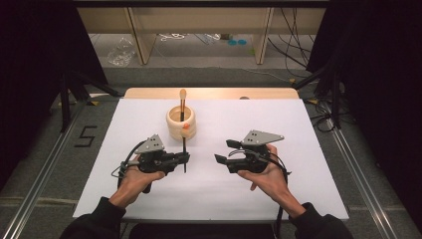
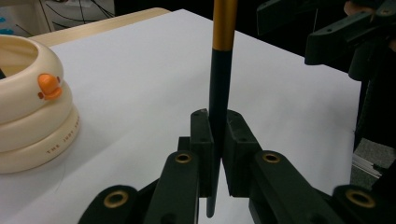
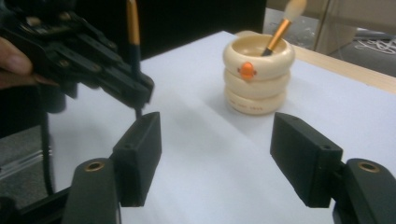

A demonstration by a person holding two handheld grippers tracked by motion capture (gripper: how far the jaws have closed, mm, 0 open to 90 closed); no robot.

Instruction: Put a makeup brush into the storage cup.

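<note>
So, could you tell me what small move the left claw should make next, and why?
Probably carry the brush over to the cup and lower it in. The left claw is shut on its handle, the cup already holds one brush, and the right claw stands open, empty.

Glossy cream holder, matt black tools

The ringed holder (image 2: 28, 112) looks like smooth ceramic or plastic; the brush (image 2: 219, 88) handle is satin black with a gold metallic ferrule; the table (image 1: 278, 124) cover is matt white.
</note>
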